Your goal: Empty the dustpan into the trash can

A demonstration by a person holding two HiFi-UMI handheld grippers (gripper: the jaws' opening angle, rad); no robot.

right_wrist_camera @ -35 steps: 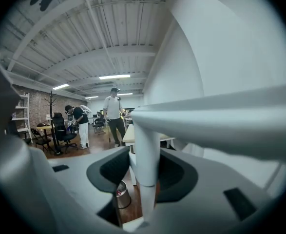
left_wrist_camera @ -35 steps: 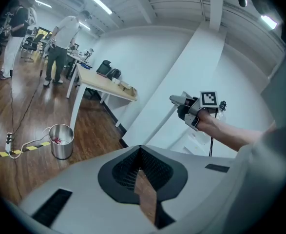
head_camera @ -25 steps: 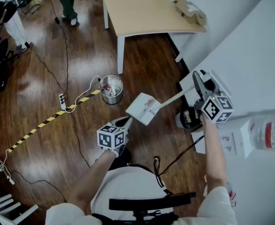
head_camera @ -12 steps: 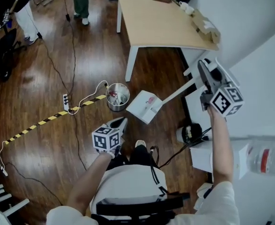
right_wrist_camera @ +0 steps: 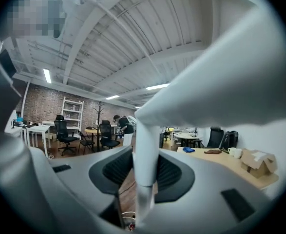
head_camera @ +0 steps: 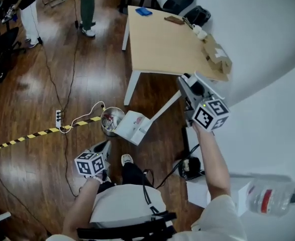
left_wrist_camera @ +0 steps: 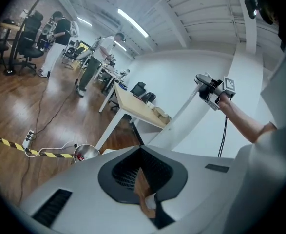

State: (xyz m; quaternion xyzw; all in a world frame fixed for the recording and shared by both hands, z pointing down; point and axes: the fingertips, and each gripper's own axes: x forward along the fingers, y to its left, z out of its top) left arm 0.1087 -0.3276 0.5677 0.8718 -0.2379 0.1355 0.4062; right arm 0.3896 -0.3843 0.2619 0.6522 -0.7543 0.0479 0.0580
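- The right gripper is held high, just off the counter's near edge and toward its right corner. Its jaws pinch the white handle, and the right gripper view shows the shaft clamped between the pads.
- From there the handle slants down and left to the dustpan. The pan is down by the floor off the counter's near left corner, past the leg. Whether it rests on the floor or hangs just above it cannot be told.
- The pan sits just beside the can, on its right, with one edge at or over the rim. Its open face looks upward, so I judge that nothing has been poured yet.
- The left gripper is low by the person's legs, well apart from the counter's near edge. Its jaws are drawn nearly together on nothing, and it takes no part.
- The step in hand looks like bringing the pan up to the can.
- Next, the pan's lip needs to come squarely over the opening, and then the handle must turn so the pan tips.
- The can looks narrower than the pan, so a slow tilt aimed at the middle seems wise.
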